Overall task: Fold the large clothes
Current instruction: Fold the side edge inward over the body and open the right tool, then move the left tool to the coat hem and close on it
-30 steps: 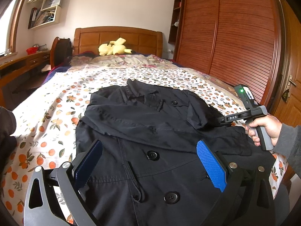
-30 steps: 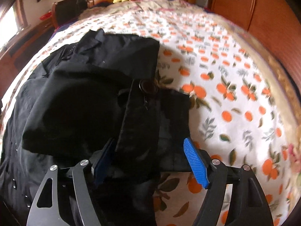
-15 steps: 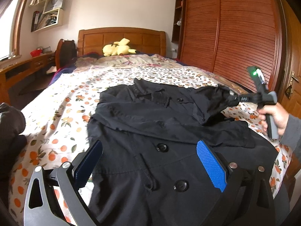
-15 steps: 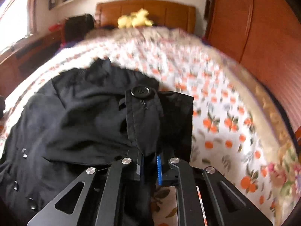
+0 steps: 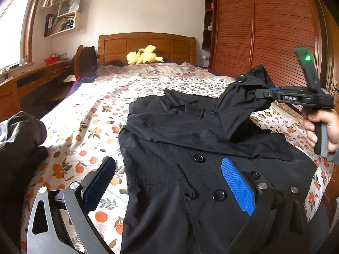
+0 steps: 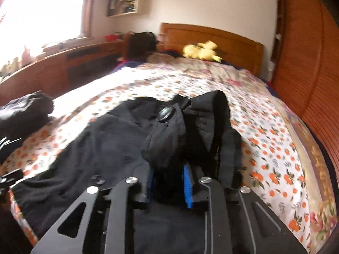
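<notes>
1. We see a black coat [image 5: 190, 152] lying front up on the bed [image 5: 89, 114], which has an orange-print cover; its collar points toward the wooden headboard [image 5: 146, 44].
2. Our right gripper [image 6: 167, 182] holds the buttoned sleeve cuff [image 6: 167, 131], lifted off the bed at the coat's right side. Its fingers [image 6: 187, 188] stand narrow, with bunched cloth between them; they have just eased apart a little.
3. Our left gripper [image 5: 169, 184] hovers over the coat's lower front with its fingers [image 5: 237, 186] wide, holding nothing.
4. A person's hand [image 5: 324, 127] grips the right tool's handle.
5. A yellow plush toy [image 5: 144, 56] lies by the headboard, and dark folded clothes [image 5: 19, 135] sit at the bed's left edge.
</notes>
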